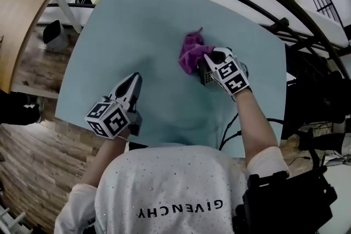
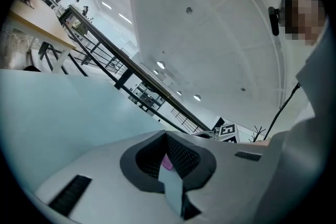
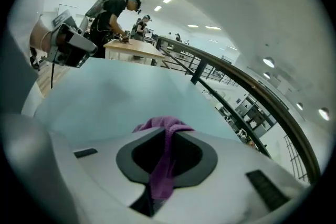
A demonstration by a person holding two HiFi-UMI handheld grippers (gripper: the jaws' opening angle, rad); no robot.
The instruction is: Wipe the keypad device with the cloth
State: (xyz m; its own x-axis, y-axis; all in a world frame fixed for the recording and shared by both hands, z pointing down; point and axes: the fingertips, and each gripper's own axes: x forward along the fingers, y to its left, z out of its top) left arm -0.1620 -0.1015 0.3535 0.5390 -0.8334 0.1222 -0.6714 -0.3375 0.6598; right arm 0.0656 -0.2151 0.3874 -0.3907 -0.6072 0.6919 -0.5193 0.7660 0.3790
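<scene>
The right gripper point(image 1: 211, 63) covers the 4 o'clock side of the cloth point(image 1: 191, 52); a dark gridded patch point(image 1: 204, 76) there is too small to identify. The person's shoulders point(image 1: 170, 172) hide the 6 o'clock edge of the surface point(image 1: 137, 19).

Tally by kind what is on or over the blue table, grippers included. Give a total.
Grippers: 2, the left gripper and the right gripper
Purple cloth: 1, pinched in the right gripper
Keypad device: 1, grey, mostly hidden beside the right gripper
Total: 4
</scene>
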